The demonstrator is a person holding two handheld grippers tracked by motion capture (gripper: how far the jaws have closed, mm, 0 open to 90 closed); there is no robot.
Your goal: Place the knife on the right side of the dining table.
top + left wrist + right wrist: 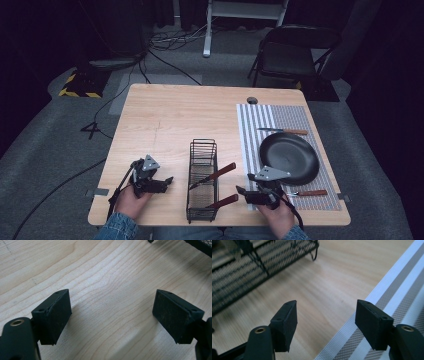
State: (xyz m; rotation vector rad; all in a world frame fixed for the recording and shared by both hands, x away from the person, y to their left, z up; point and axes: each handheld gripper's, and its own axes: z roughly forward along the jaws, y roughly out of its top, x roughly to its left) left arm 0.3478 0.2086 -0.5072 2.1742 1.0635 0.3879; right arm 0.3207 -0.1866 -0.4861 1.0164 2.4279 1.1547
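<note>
You are holding both grippers, left (168, 180) and right (240, 190), with jaws spread and empty, the wire rack (202, 176) lying between them, its two red handles (223, 201) slanting toward your right fingers (285, 323), the nearer hand.

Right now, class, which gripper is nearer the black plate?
Right. The right gripper sits just beside the plate, at its near-left edge; the left gripper is across the wire basket from it.
</note>
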